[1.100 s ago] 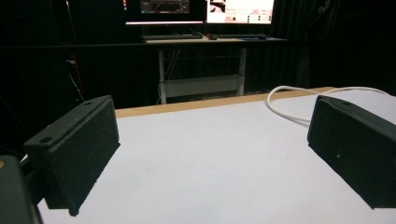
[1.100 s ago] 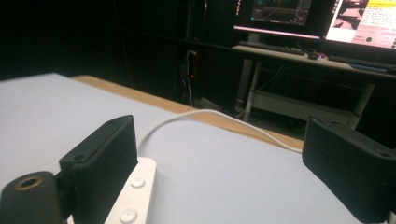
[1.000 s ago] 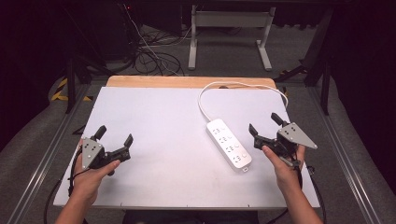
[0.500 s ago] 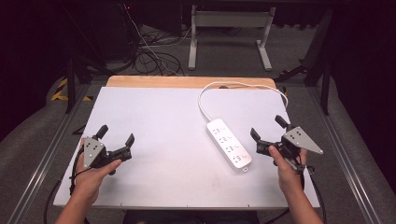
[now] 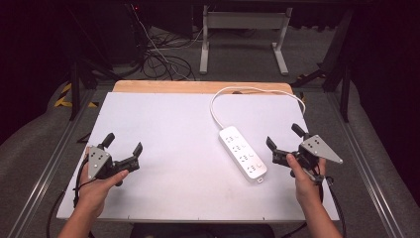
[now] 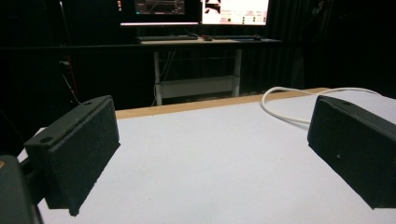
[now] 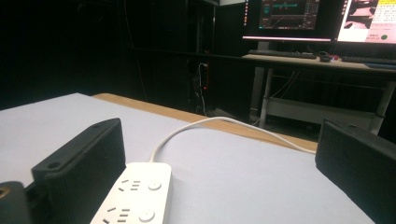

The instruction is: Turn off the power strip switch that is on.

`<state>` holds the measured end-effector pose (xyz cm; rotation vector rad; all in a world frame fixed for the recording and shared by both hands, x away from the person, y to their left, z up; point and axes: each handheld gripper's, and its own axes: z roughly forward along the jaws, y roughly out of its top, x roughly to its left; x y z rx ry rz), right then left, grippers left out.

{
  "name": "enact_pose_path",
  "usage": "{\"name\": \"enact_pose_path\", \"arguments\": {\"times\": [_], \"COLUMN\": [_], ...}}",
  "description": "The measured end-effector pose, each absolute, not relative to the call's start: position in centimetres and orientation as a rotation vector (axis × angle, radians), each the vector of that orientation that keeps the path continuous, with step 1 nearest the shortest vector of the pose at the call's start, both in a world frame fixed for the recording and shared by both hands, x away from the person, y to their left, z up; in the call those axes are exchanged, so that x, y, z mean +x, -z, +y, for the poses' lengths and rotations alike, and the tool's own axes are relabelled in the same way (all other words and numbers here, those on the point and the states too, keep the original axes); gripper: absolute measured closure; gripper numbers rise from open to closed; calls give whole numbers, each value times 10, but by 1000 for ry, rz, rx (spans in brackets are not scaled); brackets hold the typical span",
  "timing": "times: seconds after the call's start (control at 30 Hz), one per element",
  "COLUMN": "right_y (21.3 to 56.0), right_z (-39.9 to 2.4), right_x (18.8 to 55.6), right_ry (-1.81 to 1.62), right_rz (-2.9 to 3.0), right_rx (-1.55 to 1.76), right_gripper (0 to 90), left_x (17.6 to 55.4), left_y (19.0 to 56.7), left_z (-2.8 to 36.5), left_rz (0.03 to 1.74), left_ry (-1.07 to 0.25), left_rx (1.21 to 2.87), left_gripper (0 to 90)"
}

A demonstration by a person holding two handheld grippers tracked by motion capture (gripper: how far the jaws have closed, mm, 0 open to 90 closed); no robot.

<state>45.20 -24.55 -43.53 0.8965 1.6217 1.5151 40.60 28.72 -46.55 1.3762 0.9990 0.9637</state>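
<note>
The jaws of the right gripper (image 5: pixel 286 141) have just been opened wider, nothing is held by it or the wide-open left gripper (image 5: pixel 122 144), and the white power strip (image 5: pixel 242 152) beside it could be pushed away if bumped.

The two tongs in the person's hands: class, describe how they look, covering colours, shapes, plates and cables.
Both are black. The left tongs and right tongs each end in two thick, blocky jaws with a rough matte face and small round holes. A grey three-cornered plate with tiny holes sits atop each. A thin black cable trails from each towards the table's near edge. Forearms are bare, no sleeves.
</note>
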Motion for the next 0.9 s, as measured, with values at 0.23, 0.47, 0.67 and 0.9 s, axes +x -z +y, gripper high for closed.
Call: {"name": "enact_pose_path", "arguments": {"times": [0.23, 0.47, 0.67, 0.9], "right_y": [436, 437, 438, 438], "right_z": [-244, -244, -243, -243], "right_x": [453, 454, 454, 454], "right_ry": [-1512, -1506, -1502, -1505], "right_rz": [1636, 1640, 1645, 1646], "right_rx": [886, 889, 893, 891], "right_gripper": [20, 20, 20, 18], "left_x": [406, 406, 406, 407], "left_y": [466, 466, 466, 466], "left_z": [287, 288, 287, 287], "left_rz": [1003, 1004, 1000, 1002], "left_ry": [-967, -967, -966, -965], "left_rx": [1378, 1377, 1379, 1379], "left_gripper": [27, 27, 25, 25]}}
